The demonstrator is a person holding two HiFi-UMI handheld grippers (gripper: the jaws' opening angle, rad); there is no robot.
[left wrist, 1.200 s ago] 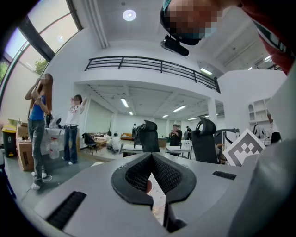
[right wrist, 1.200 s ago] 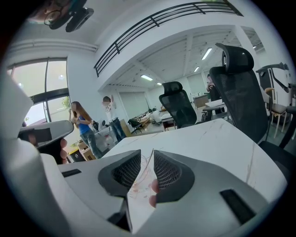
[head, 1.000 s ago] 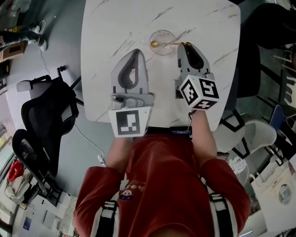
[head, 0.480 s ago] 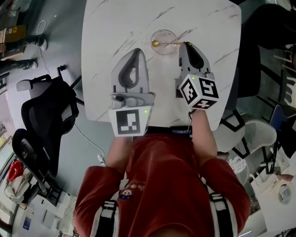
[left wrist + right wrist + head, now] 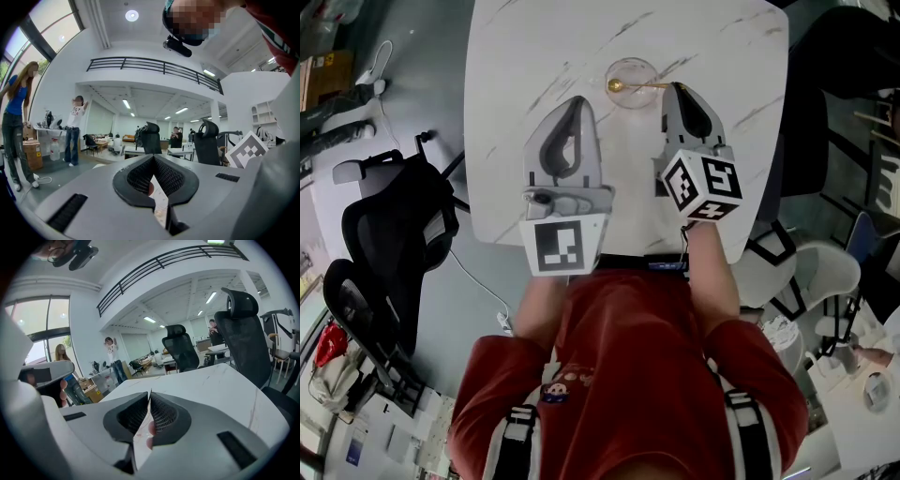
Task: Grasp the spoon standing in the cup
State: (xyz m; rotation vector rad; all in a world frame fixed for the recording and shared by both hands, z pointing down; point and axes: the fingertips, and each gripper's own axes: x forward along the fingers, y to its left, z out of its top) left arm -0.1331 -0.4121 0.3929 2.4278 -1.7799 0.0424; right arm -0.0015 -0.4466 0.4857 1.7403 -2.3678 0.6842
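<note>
White, dark-veined marble table (image 5: 534,56) on grey floor (image 5: 431,94). Just left of it, black mesh office chair (image 5: 394,234), white cable (image 5: 478,283) trailing nearby. Red bag (image 5: 331,345) at far left. Across the room, dark balcony railing (image 5: 154,65) and another black chair (image 5: 241,338).

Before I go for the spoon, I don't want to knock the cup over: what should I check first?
1. Spoon in the cup, handle leaning over the rim toward the right gripper: ok.
2. Right gripper's fingers apart for the handle: not ok, together and empty.
3. Right gripper touching the handle end: cannot tell.
4. Left gripper apart from the cup: ok, shut.
</note>
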